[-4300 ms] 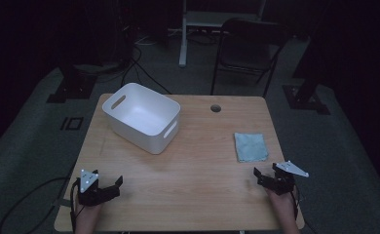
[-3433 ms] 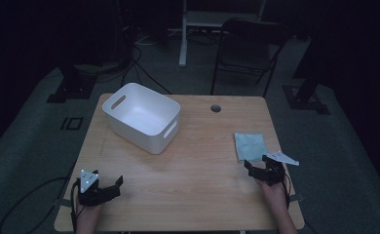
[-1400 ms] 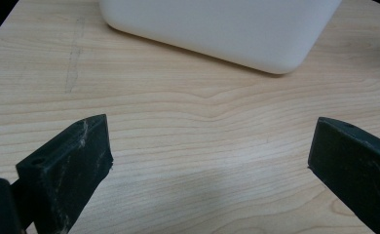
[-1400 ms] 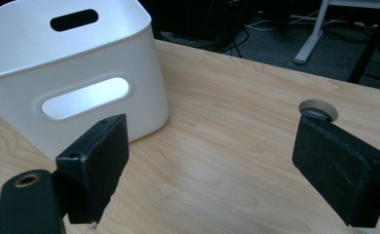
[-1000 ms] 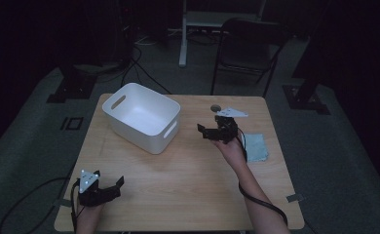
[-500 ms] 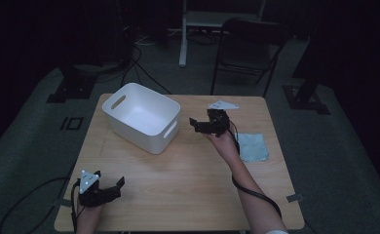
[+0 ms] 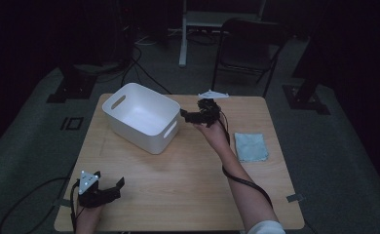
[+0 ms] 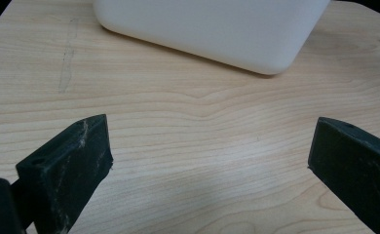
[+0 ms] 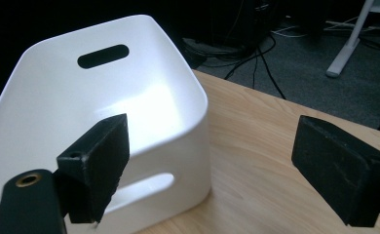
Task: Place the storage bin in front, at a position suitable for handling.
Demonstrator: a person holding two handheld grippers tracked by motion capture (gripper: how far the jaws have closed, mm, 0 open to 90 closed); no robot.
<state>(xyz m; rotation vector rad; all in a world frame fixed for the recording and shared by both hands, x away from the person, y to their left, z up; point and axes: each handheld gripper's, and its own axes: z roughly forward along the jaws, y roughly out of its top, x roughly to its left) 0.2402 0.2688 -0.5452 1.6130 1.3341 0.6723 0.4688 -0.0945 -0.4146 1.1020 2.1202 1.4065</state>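
A white plastic bin [image 7: 142, 116] with slot handles stands on the wooden table [image 7: 178, 185], left of centre toward the back. My right gripper [image 7: 187, 116] is raised beside the bin's right end, open, nothing between its jaws. The right gripper view looks into the empty bin [image 9: 100, 112], with the near handle slot low between the jaws. My left gripper [image 7: 114, 187] rests near the table's front left corner, open and empty. In the left gripper view the bin's side [image 8: 212, 29] lies well ahead across bare wood.
A folded light-blue cloth [image 7: 250, 146] lies flat at the right side of the table. A black chair [image 7: 249, 44] and a white desk leg [image 7: 183, 34] stand behind the table. Cables run over the grey floor.
My right gripper has travelled from the front right corner, past the cloth, up and left to the bin's right end. The left gripper has stayed still.
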